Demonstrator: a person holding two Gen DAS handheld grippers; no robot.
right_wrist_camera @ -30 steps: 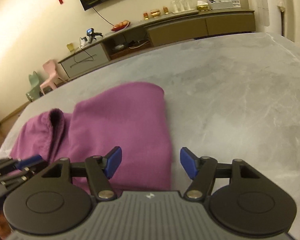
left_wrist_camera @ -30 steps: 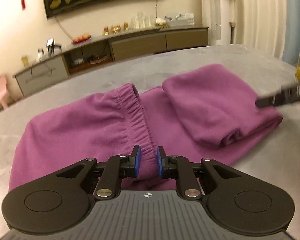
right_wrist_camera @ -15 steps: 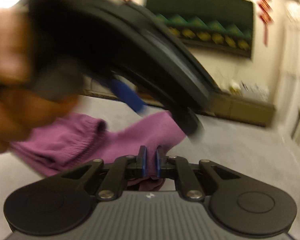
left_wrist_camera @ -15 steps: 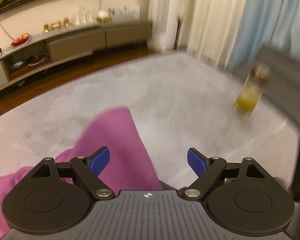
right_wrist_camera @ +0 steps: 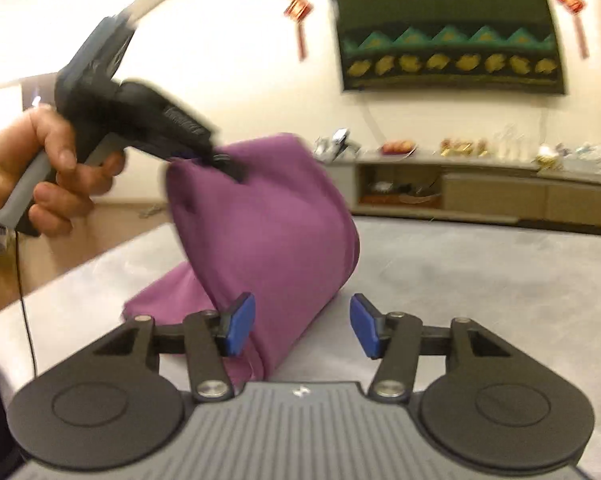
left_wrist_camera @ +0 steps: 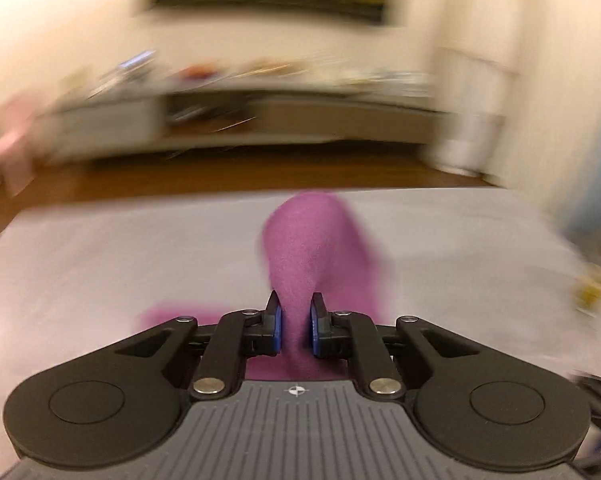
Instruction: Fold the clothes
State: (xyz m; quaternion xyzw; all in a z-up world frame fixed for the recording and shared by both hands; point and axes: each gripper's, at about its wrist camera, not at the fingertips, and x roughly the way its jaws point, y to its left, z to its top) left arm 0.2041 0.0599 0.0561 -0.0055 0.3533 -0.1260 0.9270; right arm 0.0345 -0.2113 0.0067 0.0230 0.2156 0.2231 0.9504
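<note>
1. In the right wrist view, nearest us, we note the right gripper with its jaws parting, the blue pads well apart. The near edge of the purple garment lies between them, against the left-side pad; the other pad is clear of the cloth, so nothing is pinched.
2. In the left wrist view, the left gripper has its jaws closing, and the blue pads press on a narrow neck of the purple garment. The cloth rises from that pinch and spreads ahead of it.
3. Just beyond the right gripper, we see the garment's lower part resting on the grey table, near the table's left edge. Its upper part is lifted off the surface into a tall rounded fold.
4. At the top of that fold, the left gripper bites the cloth's raised edge from the left. A person's left hand is wrapped round its grey handle, and a thin dark cable hangs below the hand.
5. The left wrist view is heavily motion-blurred. We make out the grey table on both sides of the garment and little else nearby; something yellowish at the right edge is too smeared to name.
6. Further back, a low sideboard runs along the wall, with small items on top that we cannot identify.
7. Above it hangs a dark wall hanging with green peaks and yellow shapes, red ornaments on either side.
</note>
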